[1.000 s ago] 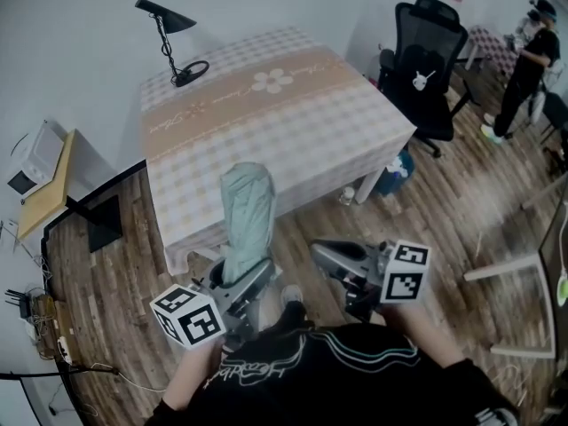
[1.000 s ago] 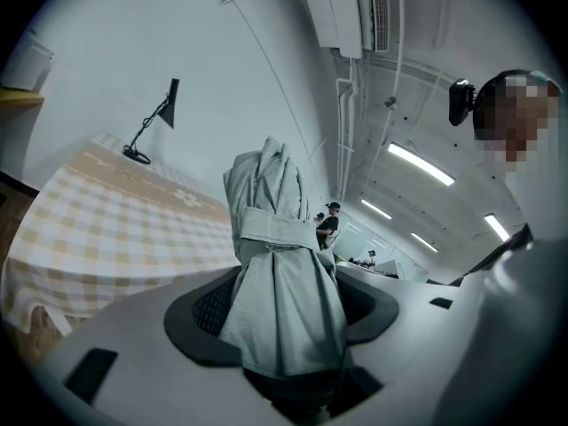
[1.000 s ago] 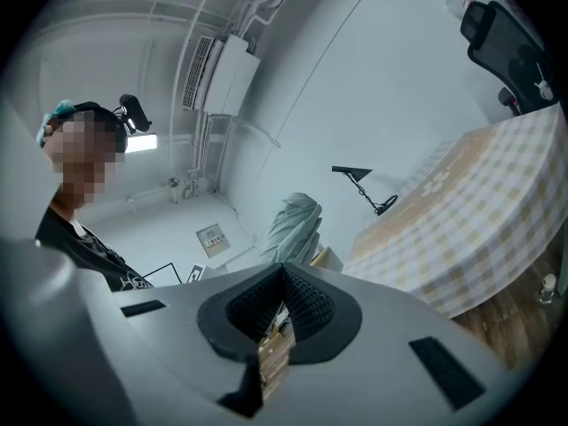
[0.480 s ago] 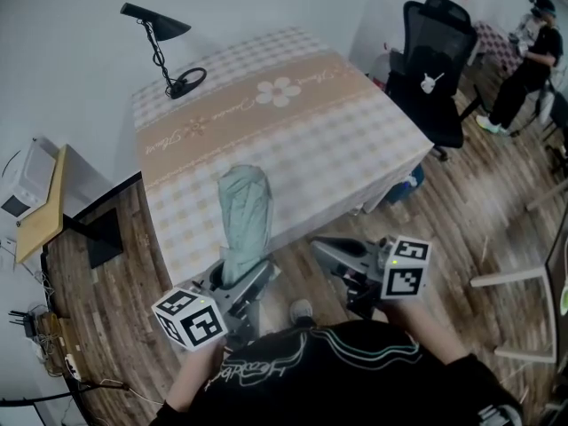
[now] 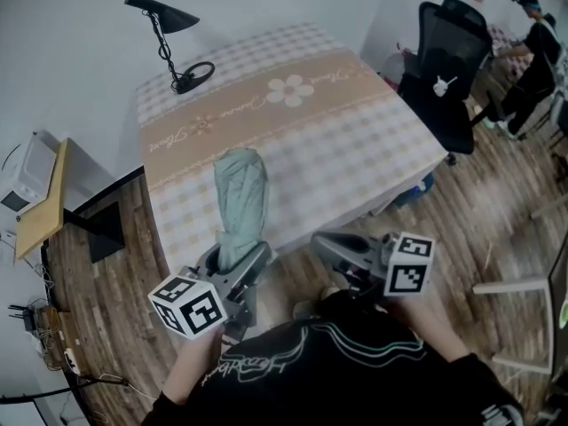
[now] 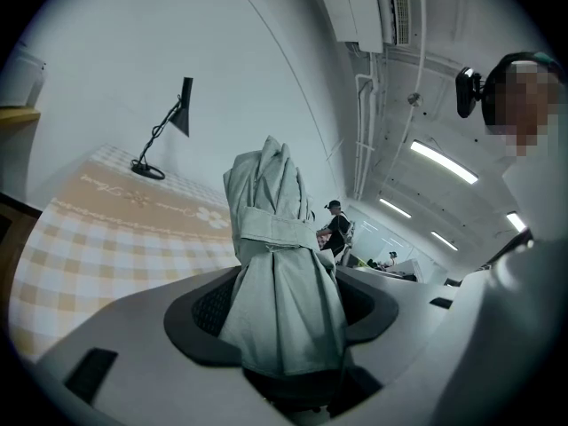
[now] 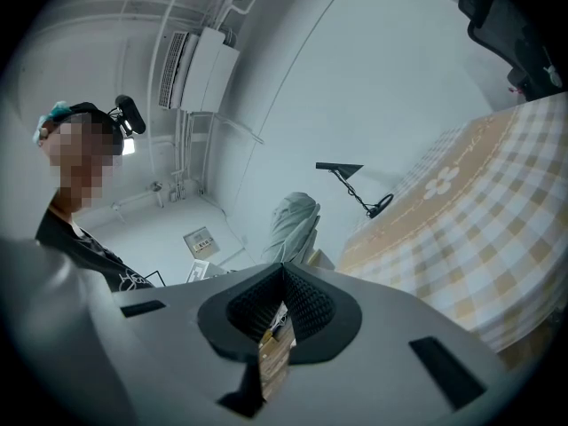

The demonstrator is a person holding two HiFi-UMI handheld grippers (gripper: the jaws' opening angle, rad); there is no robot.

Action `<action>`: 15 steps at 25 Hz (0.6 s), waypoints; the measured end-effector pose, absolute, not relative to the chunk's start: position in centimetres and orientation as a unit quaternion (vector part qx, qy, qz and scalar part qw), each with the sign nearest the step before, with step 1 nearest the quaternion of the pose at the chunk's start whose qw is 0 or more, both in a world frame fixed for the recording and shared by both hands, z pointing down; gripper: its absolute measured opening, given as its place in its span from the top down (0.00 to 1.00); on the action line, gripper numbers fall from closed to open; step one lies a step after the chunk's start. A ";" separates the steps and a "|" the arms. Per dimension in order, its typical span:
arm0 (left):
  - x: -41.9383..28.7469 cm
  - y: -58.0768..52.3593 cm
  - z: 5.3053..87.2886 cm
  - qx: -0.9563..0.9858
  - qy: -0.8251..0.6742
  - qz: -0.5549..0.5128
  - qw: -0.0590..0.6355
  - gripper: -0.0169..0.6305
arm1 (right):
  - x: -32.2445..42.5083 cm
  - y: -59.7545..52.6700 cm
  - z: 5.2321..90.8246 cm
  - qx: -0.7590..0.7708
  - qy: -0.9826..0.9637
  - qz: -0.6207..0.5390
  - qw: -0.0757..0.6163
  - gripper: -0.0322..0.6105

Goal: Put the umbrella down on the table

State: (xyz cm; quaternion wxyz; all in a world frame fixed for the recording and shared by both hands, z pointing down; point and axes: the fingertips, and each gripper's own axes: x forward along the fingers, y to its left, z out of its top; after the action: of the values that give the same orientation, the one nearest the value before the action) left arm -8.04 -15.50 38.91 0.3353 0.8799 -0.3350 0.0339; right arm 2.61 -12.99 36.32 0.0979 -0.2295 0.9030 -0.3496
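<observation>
Nearer the table (image 5: pixel 355 149) now, left tool (image 5: pixel 238 264) clamps umbrella (image 5: pixel 240 193), right tool (image 5: pixel 330 248) closed; cloth script (image 5: pixel 250 104) unreadable.

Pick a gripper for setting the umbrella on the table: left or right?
Left. The left gripper is clamped on the folded umbrella, close to the near edge of the table. The right gripper is shut and empty.

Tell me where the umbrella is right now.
In the head view the folded umbrella stands upright at lower left, clamped in the left gripper, its top showing against the near edge of the checked table.
</observation>
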 end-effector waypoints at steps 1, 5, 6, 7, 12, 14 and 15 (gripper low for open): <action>-8.0 -15.9 38.8 0.881 -0.337 0.034 0.331 0.56 | 2.7 -13.3 36.3 -0.228 0.903 -0.350 0.097 0.93; -7.5 -17.9 38.7 0.882 -0.342 0.034 0.321 0.56 | 3.2 -15.0 36.6 -0.223 0.904 -0.352 0.096 0.93; -7.4 -18.4 38.8 0.882 -0.345 0.035 0.320 0.56 | 3.4 -15.5 36.6 -0.221 0.904 -0.354 0.096 0.93; -7.2 -18.9 38.9 0.881 -0.348 0.037 0.320 0.56 | 3.5 -16.0 36.8 -0.218 0.904 -0.356 0.097 0.93; -6.1 -22.0 39.2 0.872 -0.362 0.044 0.326 0.56 | 4.4 -19.3 37.1 -0.203 0.907 -0.358 0.092 0.93; -5.6 -23.4 39.4 0.870 -0.365 0.046 0.327 0.56 | 4.9 -20.9 37.4 -0.199 0.905 -0.364 0.093 0.93; -5.4 -24.2 39.6 0.869 -0.367 0.047 0.329 0.56 | 5.2 -21.7 37.6 -0.197 0.904 -0.367 0.093 0.93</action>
State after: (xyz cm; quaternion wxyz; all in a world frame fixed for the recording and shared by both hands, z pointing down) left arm -5.38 -24.17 39.56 0.3286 0.8689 -0.3673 0.0468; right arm 5.16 -21.68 37.61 0.0927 -0.1966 0.9044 -0.3672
